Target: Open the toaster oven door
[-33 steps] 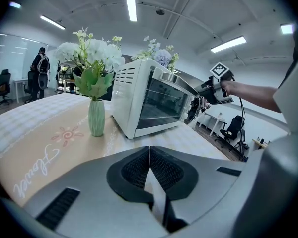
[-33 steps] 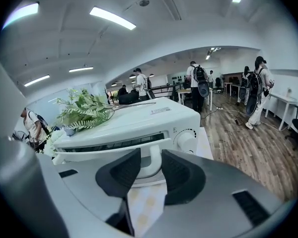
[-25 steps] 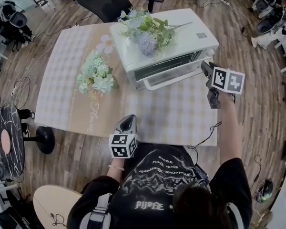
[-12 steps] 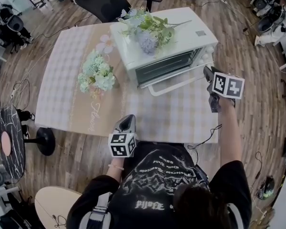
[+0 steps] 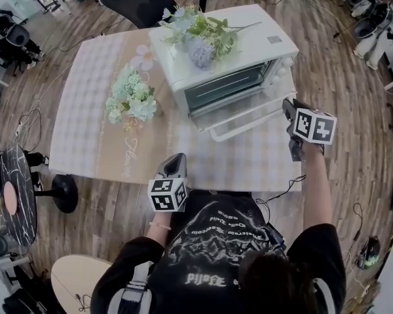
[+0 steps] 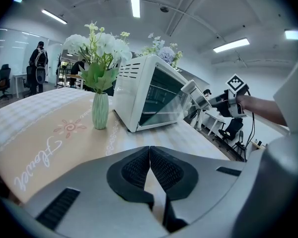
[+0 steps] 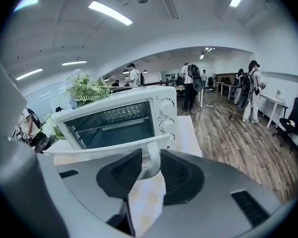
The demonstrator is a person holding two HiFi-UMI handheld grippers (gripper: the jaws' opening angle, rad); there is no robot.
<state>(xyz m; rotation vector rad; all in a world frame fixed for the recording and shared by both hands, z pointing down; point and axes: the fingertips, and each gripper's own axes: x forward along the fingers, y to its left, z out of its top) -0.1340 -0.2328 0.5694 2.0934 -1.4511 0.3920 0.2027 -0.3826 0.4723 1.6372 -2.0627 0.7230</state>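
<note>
The oven (image 5: 229, 51) sits at the far right of the table (image 5: 85, 97). Its door (image 5: 245, 113) is hinged at the bottom and tipped roughly halfway down. The right claw (image 7: 150, 170) pinches the right end of the handle (image 7: 151, 155). Its jaws have just been closing, with the handle's post between them.

To do this well, I'd follow the door's arc down and toward the person. Grip firmly so the post can't slip, and don't lift, since that might drag the oven.

The left claw (image 6: 150, 157) is pressed together and empty, by the table's near edge.

Count: one oven, one door, one handle, two knobs (image 7: 165, 107) showing, two bunches of flowers (image 5: 131, 100), one vase (image 6: 100, 110).
</note>
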